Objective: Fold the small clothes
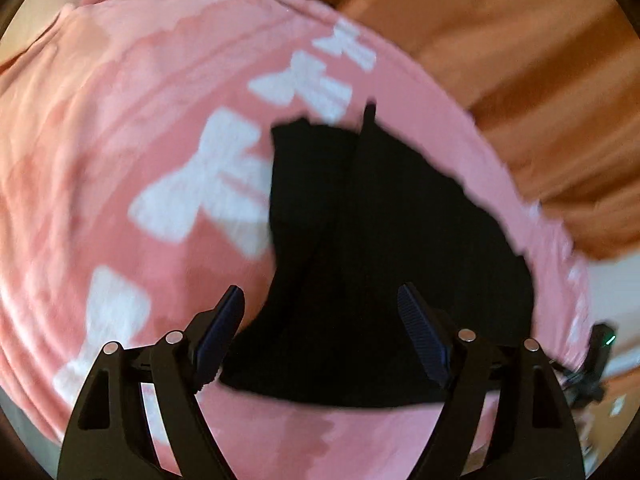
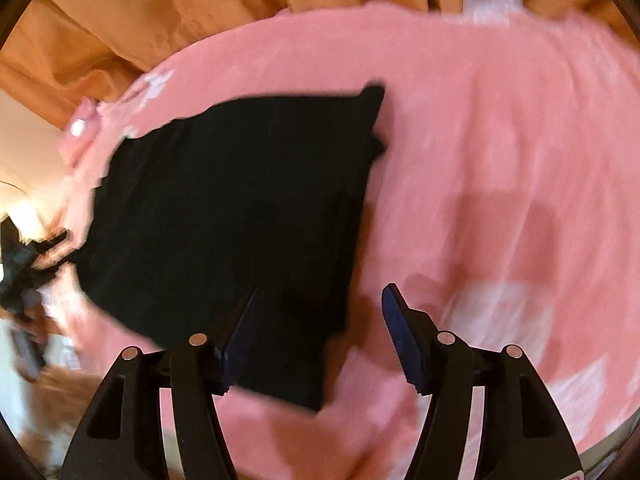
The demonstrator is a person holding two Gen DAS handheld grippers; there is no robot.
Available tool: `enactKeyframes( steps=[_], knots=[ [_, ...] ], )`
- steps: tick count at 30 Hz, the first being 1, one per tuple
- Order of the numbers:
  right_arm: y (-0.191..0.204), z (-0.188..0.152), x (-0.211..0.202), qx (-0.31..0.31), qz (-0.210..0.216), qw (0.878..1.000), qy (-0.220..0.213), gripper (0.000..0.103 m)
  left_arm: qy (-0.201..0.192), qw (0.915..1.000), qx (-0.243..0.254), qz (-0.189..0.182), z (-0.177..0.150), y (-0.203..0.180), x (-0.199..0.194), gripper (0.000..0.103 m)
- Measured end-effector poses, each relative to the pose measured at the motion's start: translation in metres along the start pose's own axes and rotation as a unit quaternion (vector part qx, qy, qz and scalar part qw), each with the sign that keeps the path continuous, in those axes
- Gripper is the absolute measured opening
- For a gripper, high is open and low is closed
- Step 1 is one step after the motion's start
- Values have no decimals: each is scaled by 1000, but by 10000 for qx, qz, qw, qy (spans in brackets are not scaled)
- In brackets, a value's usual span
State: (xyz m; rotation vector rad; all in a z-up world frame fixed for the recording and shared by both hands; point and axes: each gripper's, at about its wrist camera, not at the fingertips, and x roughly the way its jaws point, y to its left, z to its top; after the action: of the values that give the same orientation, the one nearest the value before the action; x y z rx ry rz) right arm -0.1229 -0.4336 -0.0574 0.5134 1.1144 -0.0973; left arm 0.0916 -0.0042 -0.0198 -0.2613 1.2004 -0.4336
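Note:
A small black garment [image 1: 384, 248] lies folded on a pink blanket with white bow shapes [image 1: 120, 128]. In the left wrist view my left gripper [image 1: 320, 300] hovers over the garment's near edge, jaws wide apart, nothing pinched between them. In the right wrist view the same black garment [image 2: 240, 216] spreads left of centre. My right gripper [image 2: 318, 300] stands open above its near right corner, and the pads do not press on the cloth. Both views are blurred by motion.
An orange curtain or sheet [image 1: 520, 60] hangs past the blanket's far edge, also seen as orange fabric [image 2: 140, 8] in the right wrist view. The other gripper's dark body [image 2: 24, 276] shows at the left edge. The pink blanket [image 2: 500, 140] stretches to the right.

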Motion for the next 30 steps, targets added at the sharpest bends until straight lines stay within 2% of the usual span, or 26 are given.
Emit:
enactKeyframes(
  steps=[1, 4, 5, 6, 7, 8, 9, 10, 12, 14, 15, 16, 17, 19, 20, 21, 22, 23, 24, 25, 26, 27, 28, 30],
  knots=[
    [1, -12, 2, 10, 105, 9999, 56, 61, 45, 9998, 150, 139, -10, 0, 3, 75],
    [7, -40, 14, 92, 137, 9994, 319, 61, 105, 9991, 315, 263, -25, 1, 8, 58],
    [11, -46, 19, 93, 217, 9989, 395, 61, 11, 9981, 456, 416, -30, -2, 7, 50],
    [15, -46, 24, 63, 231, 9988, 415, 62, -46, 9967, 607, 541, -32, -4, 6, 33],
    [24, -46, 26, -82, 68, 9993, 344, 61, -88, 9950, 743, 654, -33, -8, 6, 24],
    [31, -45, 26, -249, -67, 9994, 223, 39, -114, 9952, 734, 631, -33, -7, 3, 12],
    [37, -42, 24, -418, 10, 9990, 127, 12, -145, 9961, 667, 562, -31, -5, -1, 10],
    [39, -38, 15, -393, 89, 9992, -56, 9, -220, 9967, 607, 489, -31, -4, -9, 10],
    [41, -36, -7, -503, 93, 9981, -340, 9, -453, 9968, 546, 361, -35, 0, -35, 4],
    [36, -46, -26, -543, 67, 9978, -372, 8, -335, 9977, 498, 310, -53, 15, -47, 4],
    [31, -48, -24, -494, 0, 9984, -278, 7, -176, 9981, 425, 401, -61, 23, -42, 3],
    [22, -53, -12, -408, -236, 9989, -40, 5, 196, 9973, 269, 658, -72, 36, -28, 0],
    [12, -59, 8, -290, -487, 9976, 396, 4, 302, 9972, 140, 664, -75, 42, -20, 0],
    [20, -58, 14, -518, -684, 9949, 523, 4, 285, 9957, 375, 795, -73, 38, -21, 0],
    [22, -56, 12, -545, -717, 9947, 496, 4, 91, 9940, 486, 979, -70, 34, -26, 0],
    [21, -51, 3, -432, -694, 9962, 290, 6, -99, 9931, 500, 1053, -66, 31, -33, 0],
    [19, -45, -8, -246, -591, 9979, 57, 12, -277, 9935, 530, 968, -61, 27, -41, 0],
    [18, -37, -16, -123, -492, 9987, -90, 16, -466, 9942, 588, 775, -50, 18, -50, 6],
    [18, -28, -23, -23, -395, 9989, -252, 16, -561, 9937, 641, 729, -40, 10, -54, 23],
    [19, -14, -31, 66, -292, 9985, -462, 22, -648, 9926, 694, 752, -29, 2, -56, 37],
    [21, 0, -34, 100, -255, 9978, -599, 36, -728, 9915, 745, 775, -10, -10, -53, 64],
    [25, 19, -35, 87, -215, 9967, -780, 45, -819, 9906, 802, 744, 7, -21, -48, 72],
    [27, 35, -33, 70, -188, 9957, -907, 60, -893, 9893, 842, 788, 25, -31, -39, 73],
    [29, 64, -21, 96, -267, 9941, -1046, 63, -909, 9886, 893, 798, 52, -41, -17, 79]
  ],
)
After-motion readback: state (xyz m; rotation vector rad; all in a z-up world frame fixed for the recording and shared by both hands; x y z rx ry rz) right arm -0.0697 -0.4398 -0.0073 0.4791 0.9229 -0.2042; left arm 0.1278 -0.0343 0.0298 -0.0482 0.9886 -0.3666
